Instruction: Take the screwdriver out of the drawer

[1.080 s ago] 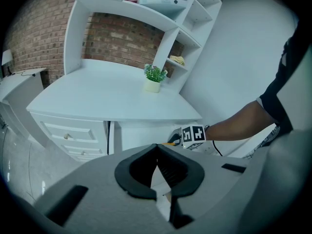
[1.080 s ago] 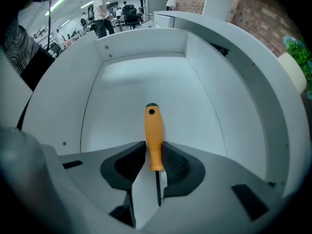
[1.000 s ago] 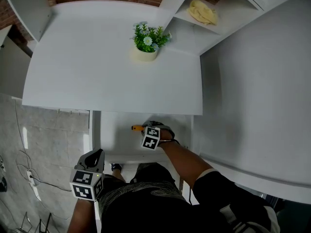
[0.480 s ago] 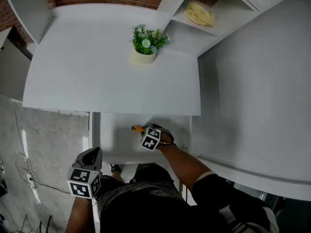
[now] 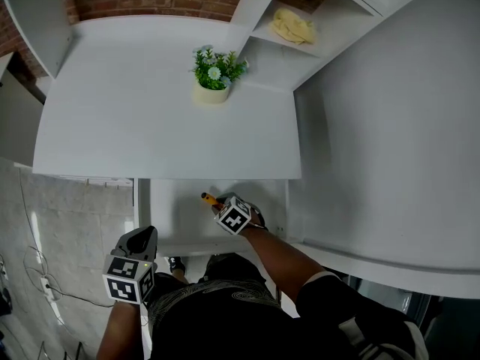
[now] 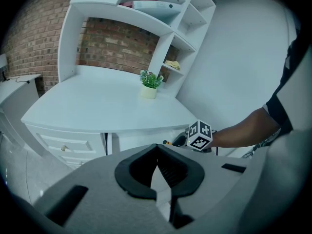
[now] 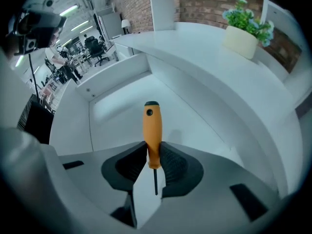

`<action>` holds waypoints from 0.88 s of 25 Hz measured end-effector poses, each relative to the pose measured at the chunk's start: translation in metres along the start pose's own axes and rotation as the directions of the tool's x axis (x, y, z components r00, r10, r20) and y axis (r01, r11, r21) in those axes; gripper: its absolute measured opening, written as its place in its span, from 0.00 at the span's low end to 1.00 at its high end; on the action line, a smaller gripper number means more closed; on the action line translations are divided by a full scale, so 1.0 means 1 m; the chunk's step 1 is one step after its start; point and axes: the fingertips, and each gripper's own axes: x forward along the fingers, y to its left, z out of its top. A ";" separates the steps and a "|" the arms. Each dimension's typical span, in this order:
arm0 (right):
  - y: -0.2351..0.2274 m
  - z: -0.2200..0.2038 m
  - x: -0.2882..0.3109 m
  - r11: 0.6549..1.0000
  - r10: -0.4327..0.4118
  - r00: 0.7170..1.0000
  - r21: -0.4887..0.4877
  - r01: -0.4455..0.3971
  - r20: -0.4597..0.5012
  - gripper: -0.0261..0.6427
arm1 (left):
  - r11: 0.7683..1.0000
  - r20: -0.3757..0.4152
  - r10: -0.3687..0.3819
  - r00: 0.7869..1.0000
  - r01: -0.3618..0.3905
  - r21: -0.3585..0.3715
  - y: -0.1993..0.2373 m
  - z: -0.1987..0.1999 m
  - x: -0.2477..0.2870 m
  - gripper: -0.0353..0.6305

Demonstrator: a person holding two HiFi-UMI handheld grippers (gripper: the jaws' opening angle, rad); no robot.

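The screwdriver [image 7: 152, 130] has an orange handle and a thin dark shaft. My right gripper [image 7: 153, 155] is shut on the lower end of the handle, which sticks out past the jaws above the open white drawer [image 7: 122, 106]. In the head view the screwdriver's orange tip [image 5: 208, 198] shows just ahead of the right gripper [image 5: 221, 204], over the drawer [image 5: 176, 220] under the desk. My left gripper [image 5: 142, 240] hangs outside the drawer's front left corner, its jaws [image 6: 157, 150] shut on nothing. The left gripper view also catches the screwdriver [image 6: 167, 143].
The white desk top [image 5: 150, 126] overhangs the drawer's back half. A potted plant [image 5: 212, 77] stands on it and a yellow cloth [image 5: 292, 27] lies on a shelf. A white panel [image 5: 390, 141] closes the right side. Cables [image 5: 37, 276] lie on the floor at left.
My right gripper has rolled and lifted a little with the screwdriver, whose handle now points up and to the left. The left gripper has stayed in place.
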 end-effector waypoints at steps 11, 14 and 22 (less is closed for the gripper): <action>0.012 0.013 -0.044 0.976 0.015 0.984 0.212 -0.053 0.178 0.17 | 0.998 0.016 -0.037 0.999 0.036 0.046 -0.014 0.013 0.000 0.08; 0.013 0.019 -0.060 0.959 0.010 0.972 0.272 -0.076 0.236 0.17 | 0.997 0.019 -0.045 0.999 0.044 0.063 -0.018 0.016 0.000 0.08; 0.012 0.029 -0.098 0.906 -0.030 0.928 0.403 -0.132 0.371 0.17 | 0.991 0.035 -0.081 0.996 0.077 0.110 -0.034 0.026 0.005 0.08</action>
